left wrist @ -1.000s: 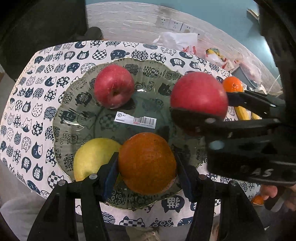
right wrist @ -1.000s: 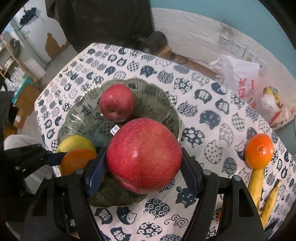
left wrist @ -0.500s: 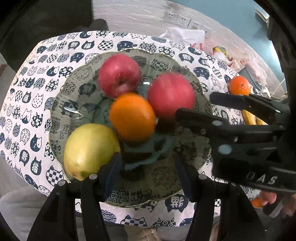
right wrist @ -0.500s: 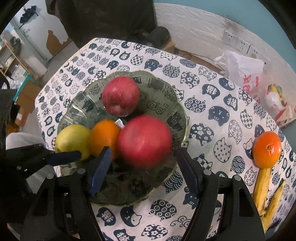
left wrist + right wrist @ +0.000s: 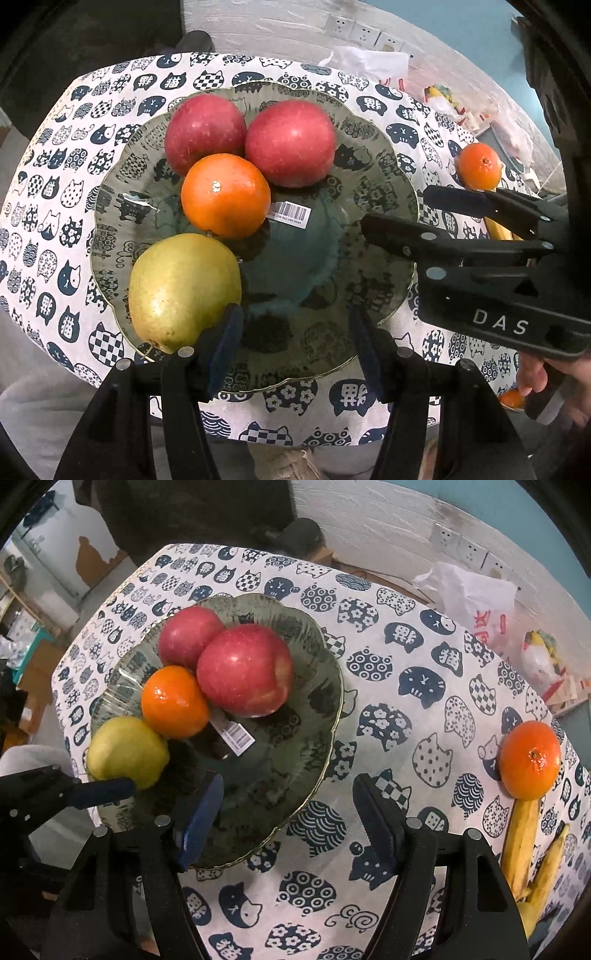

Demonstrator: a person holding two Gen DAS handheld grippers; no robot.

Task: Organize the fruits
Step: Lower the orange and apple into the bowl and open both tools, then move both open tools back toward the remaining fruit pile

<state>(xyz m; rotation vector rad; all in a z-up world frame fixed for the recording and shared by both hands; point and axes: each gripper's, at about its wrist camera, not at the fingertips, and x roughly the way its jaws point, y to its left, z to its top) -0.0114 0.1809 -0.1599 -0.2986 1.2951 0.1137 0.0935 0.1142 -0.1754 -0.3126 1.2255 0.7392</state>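
Note:
A green-tinted glass plate [image 5: 388,158] [image 5: 314,716] sits on the cat-print tablecloth [image 5: 406,664]. It holds two red apples [image 5: 205,133] [image 5: 291,140], an orange [image 5: 225,195] and a yellow-green pear [image 5: 183,291], all on its left and far side. The same large apple [image 5: 245,670] and orange [image 5: 173,701] show in the right wrist view. My left gripper [image 5: 295,332] is open and empty over the plate's near rim. My right gripper [image 5: 288,805] [image 5: 395,208] is open and empty above the plate's right edge. A second orange [image 5: 530,758] [image 5: 479,166] lies on the cloth to the right.
Bananas [image 5: 524,842] lie just in front of the loose orange near the table's right edge. A white plastic bag [image 5: 476,598] and other packets lie beyond the table by the wall. A barcode sticker [image 5: 290,214] shows through the plate. A hand [image 5: 535,373] holds the right gripper.
The left gripper let go of the orange and the right gripper let go of the large red apple. Both fruits now rest in the plate, and both grippers have drawn back, empty.

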